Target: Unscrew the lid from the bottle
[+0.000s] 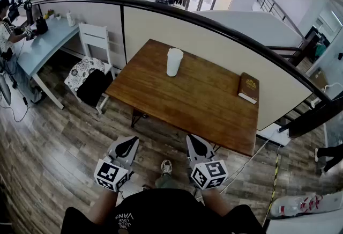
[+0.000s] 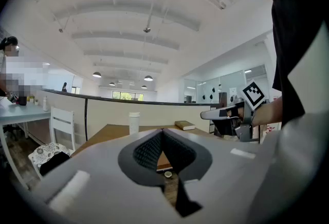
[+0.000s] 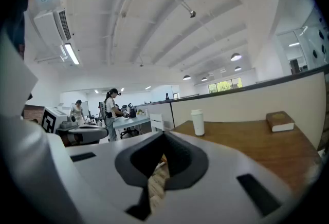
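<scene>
A white bottle with its white lid on stands upright near the far edge of the brown wooden table. It also shows small and far off as the bottle in the left gripper view and the bottle in the right gripper view. My left gripper and my right gripper hang side by side over the floor, short of the table's near edge. Both are shut with nothing between the jaws. The left gripper and the right gripper show their tips meeting.
A brown book lies at the table's right end. A white chair with dark cloth stands left of the table, a light blue desk beyond it. A curved partition wall runs behind the table. People stand at the far desk.
</scene>
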